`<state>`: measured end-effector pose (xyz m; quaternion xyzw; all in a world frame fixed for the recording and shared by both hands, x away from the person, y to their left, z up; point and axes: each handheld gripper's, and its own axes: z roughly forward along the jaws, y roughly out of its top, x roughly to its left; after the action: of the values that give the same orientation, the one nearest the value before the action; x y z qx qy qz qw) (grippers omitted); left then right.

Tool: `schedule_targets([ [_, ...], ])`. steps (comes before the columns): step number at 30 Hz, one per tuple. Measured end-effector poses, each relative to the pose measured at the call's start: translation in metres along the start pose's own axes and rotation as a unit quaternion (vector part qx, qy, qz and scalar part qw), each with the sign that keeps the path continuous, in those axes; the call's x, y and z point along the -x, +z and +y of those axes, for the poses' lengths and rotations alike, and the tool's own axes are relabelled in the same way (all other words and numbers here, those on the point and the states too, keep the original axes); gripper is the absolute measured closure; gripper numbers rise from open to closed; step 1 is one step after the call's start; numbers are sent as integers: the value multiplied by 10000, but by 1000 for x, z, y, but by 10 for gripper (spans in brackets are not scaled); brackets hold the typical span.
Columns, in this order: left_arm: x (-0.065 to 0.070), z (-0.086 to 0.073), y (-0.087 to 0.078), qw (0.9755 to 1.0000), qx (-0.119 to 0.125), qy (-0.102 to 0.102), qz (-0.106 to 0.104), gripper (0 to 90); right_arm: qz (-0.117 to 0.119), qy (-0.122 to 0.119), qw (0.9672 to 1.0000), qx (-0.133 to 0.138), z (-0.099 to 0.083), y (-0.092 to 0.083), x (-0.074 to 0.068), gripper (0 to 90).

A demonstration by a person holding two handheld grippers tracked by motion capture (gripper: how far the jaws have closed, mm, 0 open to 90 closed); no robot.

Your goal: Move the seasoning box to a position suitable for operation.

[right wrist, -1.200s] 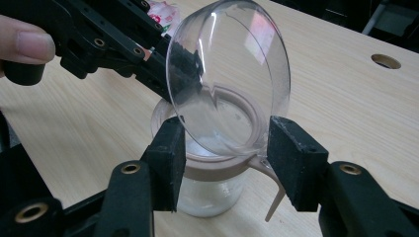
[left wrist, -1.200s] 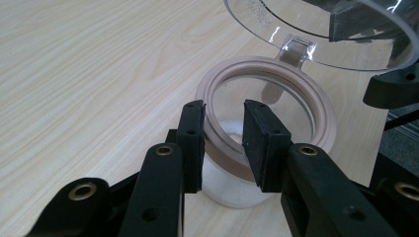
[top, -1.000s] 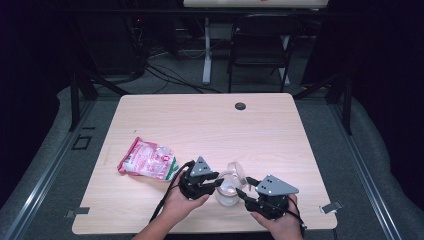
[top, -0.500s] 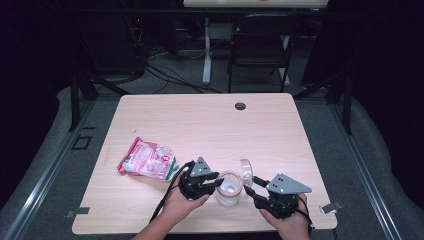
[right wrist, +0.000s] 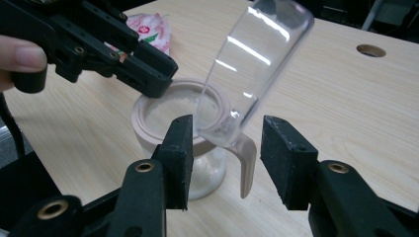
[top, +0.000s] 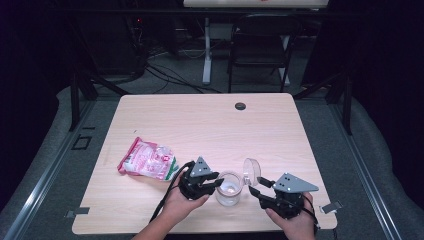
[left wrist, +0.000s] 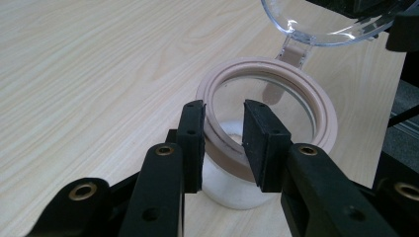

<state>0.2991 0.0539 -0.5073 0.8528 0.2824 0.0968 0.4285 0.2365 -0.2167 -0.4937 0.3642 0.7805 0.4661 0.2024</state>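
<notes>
One glass jar [top: 229, 189] stood near the table's [top: 210, 125] front edge, white powder in its bottom, its clear hinged lid [top: 251, 171] tipped up. Left gripper [left wrist: 223, 133] clamped the jar's tan rim; right gripper [right wrist: 226, 160], jaws just widening, straddled the lid without pressing. Pink packet [top: 147, 159] lay nearby. Behind stood a folding chair [top: 262, 47], on dark floor
</notes>
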Motion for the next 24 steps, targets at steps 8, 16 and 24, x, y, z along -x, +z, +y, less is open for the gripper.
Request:
schedule_targets([
  [8, -2, -1, 0, 9999, 25, -121, -65, 705, 128, -4, 9989, -456, -12, 16, 2, 552],
  [16, -1, -2, 1, 9999, 57, -116, -38, 703, 35, 240, 9978, -622, -22, 31, 10, 575],
  [24, 1, -2, -1, 9999, 79, -98, -48, 689, -23, 497, 9965, -670, -32, 42, 19, 651],
])
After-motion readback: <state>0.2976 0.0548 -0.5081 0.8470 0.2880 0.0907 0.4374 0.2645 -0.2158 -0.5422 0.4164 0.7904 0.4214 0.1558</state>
